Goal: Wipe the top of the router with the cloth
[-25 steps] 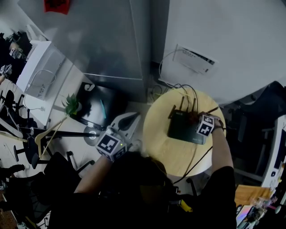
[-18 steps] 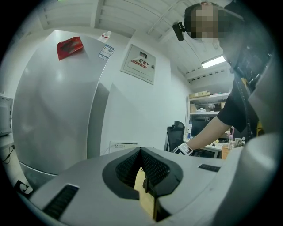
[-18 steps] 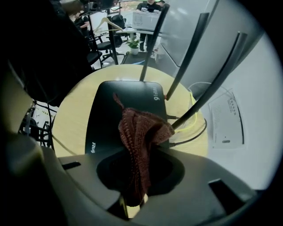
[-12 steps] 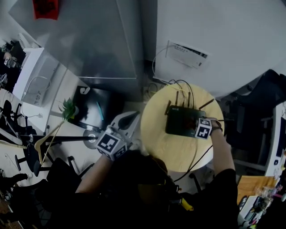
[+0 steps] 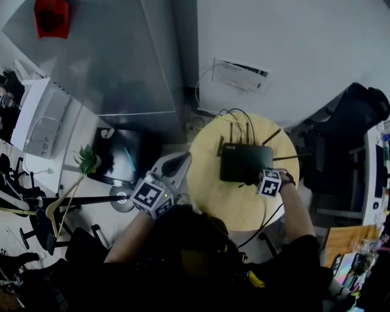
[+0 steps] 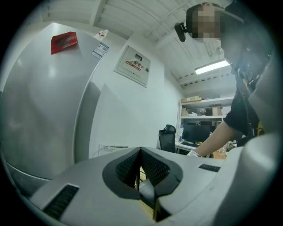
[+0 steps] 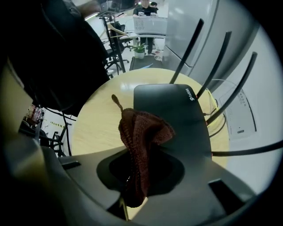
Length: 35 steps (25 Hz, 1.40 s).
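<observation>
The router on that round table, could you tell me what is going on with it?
A person holds a gripper in each hand. The right gripper is shut on a brown knitted cloth, held at the near edge of the black router on the round wooden table. The left gripper is shut and empty, off to the table's side.

Round pale-wood counter (image 5: 219, 204) stands against white wall (image 5: 304, 42). White box (image 5: 241, 74) mounted low on wall. Grey cabinet (image 5: 109, 61) past counter's left edge, red tag (image 5: 52, 17) on it. Ceiling strip light (image 6: 213, 67) lit. Black office chair (image 6: 166, 137) at far desk.
</observation>
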Available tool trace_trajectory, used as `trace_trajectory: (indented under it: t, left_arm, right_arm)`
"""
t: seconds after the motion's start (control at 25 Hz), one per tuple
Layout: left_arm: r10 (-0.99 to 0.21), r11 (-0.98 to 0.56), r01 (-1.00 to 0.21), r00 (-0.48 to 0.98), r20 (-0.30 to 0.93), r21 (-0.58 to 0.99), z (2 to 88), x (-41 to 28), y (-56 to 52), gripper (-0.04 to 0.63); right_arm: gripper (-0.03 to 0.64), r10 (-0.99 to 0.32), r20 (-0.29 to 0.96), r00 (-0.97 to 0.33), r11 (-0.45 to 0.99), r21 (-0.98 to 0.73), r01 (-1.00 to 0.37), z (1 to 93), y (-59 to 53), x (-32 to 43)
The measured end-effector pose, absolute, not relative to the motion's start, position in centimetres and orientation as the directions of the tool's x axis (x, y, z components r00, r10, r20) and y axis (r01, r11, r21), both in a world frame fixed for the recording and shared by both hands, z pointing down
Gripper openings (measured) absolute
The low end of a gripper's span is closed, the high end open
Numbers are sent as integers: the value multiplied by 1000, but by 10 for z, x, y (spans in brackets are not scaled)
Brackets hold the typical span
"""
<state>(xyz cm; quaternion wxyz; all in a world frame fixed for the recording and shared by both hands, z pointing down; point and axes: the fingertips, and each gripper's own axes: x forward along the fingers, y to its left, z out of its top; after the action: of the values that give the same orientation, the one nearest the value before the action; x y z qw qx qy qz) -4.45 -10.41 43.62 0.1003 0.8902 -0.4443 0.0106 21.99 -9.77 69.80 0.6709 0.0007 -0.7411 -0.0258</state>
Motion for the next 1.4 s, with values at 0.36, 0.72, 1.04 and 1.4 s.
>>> trace_trajectory:
  t: [0.36, 0.72, 1.04, 1.4]
  left_arm:
    - [-758, -617, -762, 643, 113, 198, 437, -31, -104, -2]
    - [-772, -604, -777, 626, 111, 176, 437, -39, -109, -2]
    - [-782, -585, -798, 603, 157, 148, 437, -40, -116, -2]
    - [-742, -655, -748, 664, 96, 111, 421, 6, -133, -2]
  right_arm:
    - [66, 73, 989, -127, 996, -79, -45, 709, -65, 234]
    - [66, 39, 972, -233, 967, -95, -237, 682, -119, 264]
    - [66, -112, 976, -185, 966, 63, -250, 681, -191, 274]
    - [66, -173, 983, -70, 979, 163, -125, 701, -218, 280]
